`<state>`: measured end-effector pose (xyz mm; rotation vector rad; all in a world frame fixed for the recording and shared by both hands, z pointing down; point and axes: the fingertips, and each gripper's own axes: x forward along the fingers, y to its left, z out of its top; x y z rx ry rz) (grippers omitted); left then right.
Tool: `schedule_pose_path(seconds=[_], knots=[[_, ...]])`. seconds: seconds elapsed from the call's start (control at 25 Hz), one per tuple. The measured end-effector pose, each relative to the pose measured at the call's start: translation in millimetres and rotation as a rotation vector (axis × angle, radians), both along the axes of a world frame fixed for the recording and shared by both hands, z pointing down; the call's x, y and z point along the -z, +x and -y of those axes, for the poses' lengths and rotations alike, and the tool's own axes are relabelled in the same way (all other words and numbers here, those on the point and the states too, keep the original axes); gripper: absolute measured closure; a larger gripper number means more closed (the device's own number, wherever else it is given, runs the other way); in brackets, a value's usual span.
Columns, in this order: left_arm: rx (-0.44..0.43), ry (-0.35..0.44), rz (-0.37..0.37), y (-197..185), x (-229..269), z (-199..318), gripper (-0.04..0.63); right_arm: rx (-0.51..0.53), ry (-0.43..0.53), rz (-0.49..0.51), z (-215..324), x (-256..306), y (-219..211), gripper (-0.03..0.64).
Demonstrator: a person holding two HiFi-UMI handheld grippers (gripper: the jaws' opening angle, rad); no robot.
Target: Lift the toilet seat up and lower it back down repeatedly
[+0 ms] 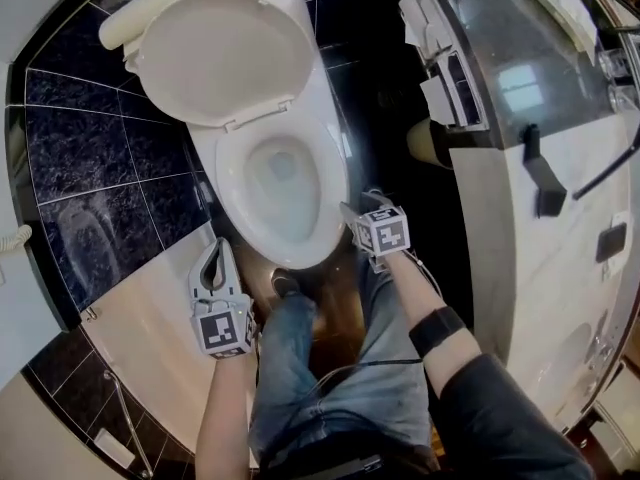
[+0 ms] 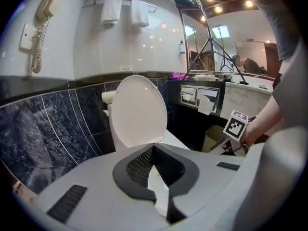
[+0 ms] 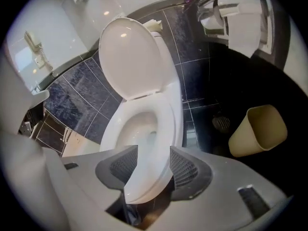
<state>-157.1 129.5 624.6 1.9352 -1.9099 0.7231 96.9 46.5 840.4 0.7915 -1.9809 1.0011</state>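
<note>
Right tool (image 3: 153,150) points down at the toilet's front with its jaws apart. The seat's (image 3: 166,129) front edge shows between them, but neither pad presses on it. I judge that it is lined up to take that edge for a lift.

The lid (image 1: 225,58) stands upright against the tank, out of the way. The seat lies flat on the bowl (image 1: 257,200), so it is down now. The bowl holds a little water (image 1: 283,168).

The tan bin (image 3: 257,129) stands on the dark floor to the toilet's right, and its inside is hidden.

Left tool (image 2: 153,147) hangs by the person's leg with its tips together on nothing, seemingly idle.
</note>
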Motion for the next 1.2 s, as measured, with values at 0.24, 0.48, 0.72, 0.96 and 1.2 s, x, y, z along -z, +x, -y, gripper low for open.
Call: schedule_pose_path(seconds=[0.24,0.48,0.72,0.96,1.2], knots=[[-0.001,-0.039,0.006,3,-36,-9,0.595,-0.117,-0.113,0.156,7,-52,2,0.394],[0.014,-0.074,-0.003,11,-65,-7,0.595,-0.140,-0.186,0.254,13,-85,-3,0.440],[0.029,-0.092,-0.027,17,-76,-3,0.595,-0.173,-0.232,0.303,10,-94,-9,0.454],[0.027,-0.106,-0.034,16,-94,-10,0.595,-0.224,-0.265,0.353,13,-90,-9,0.497],[0.040,-0.126,-0.057,19,-94,-11,0.595,-0.274,-0.323,0.381,12,-92,-6,0.503]])
